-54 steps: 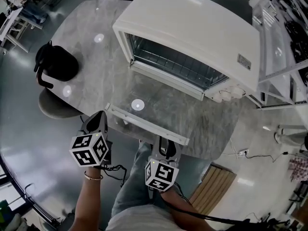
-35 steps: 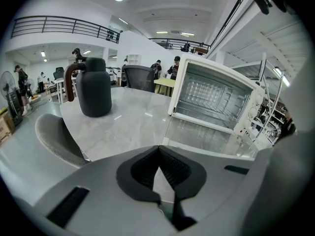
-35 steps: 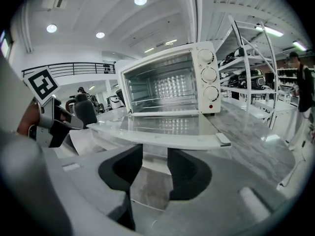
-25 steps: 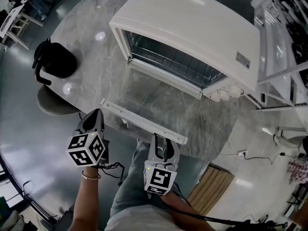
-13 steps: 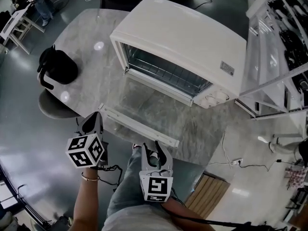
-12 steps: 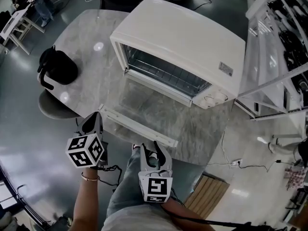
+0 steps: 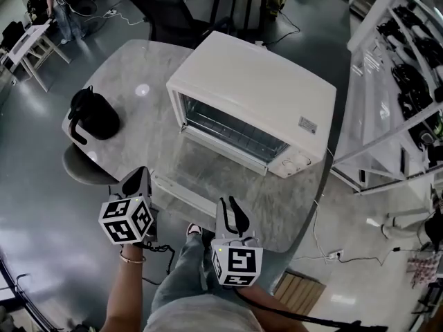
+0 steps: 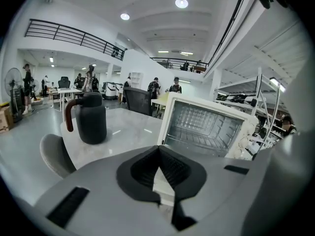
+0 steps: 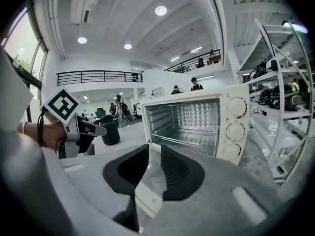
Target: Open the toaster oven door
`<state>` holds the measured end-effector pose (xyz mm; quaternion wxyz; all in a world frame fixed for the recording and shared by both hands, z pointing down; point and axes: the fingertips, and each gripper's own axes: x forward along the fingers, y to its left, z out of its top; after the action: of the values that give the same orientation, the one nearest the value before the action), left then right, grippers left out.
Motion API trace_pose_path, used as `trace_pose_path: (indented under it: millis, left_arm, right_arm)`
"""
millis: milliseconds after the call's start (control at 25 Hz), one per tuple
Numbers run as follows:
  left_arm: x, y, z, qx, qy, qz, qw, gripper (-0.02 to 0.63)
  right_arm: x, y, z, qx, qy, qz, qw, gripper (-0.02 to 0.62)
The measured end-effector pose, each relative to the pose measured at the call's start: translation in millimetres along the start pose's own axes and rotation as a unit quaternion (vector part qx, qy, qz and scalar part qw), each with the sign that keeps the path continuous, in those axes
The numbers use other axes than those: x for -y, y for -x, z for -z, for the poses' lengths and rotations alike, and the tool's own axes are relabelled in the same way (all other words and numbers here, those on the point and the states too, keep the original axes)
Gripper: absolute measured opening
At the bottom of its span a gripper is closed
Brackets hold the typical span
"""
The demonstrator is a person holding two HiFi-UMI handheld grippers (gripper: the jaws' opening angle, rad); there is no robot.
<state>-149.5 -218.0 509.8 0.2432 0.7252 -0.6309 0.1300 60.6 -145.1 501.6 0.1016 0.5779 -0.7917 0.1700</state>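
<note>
The cream toaster oven stands on the grey marble table. Its glass door lies dropped open and flat, with the handle bar toward me. Wire racks show inside the oven, and the left gripper view also shows the oven. My left gripper hovers off the table's near edge, left of the door; its jaws meet at the tips, holding nothing. My right gripper is by the handle's right end. Its jaws are closing with a gap left, and the pads touch nothing.
A black kettle sits at the table's left end, above a grey chair. White wire shelving stands to the right of the oven. A dark office chair is behind the table. My legs are below the near edge.
The head view has pulled back and up, so the oven looks smaller. The right gripper's jaws have narrowed. The door stays flat open, and the left gripper has barely moved.
</note>
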Motion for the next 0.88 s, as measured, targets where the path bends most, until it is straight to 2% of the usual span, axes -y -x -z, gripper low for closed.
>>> trace_pose_path:
  millis: [280, 520, 880]
  left_arm:
    - [11, 11, -49, 0.044, -0.008, 0.012, 0.9989, 0.005]
    - [29, 18, -100, 0.088, -0.022, 0.032, 0.9953, 0.005]
    - [57, 23, -170, 0.158, -0.032, 0.073, 0.9842, 0.005]
  right_arm:
    - [24, 0, -59, 0.039, 0.050, 0.013, 0.998, 0.021]
    - [52, 5, -116, 0.075, 0.099, 0.044, 0.991, 0.008]
    - [112, 34, -206, 0.130, 0.118, 0.126, 0.976, 0.006]
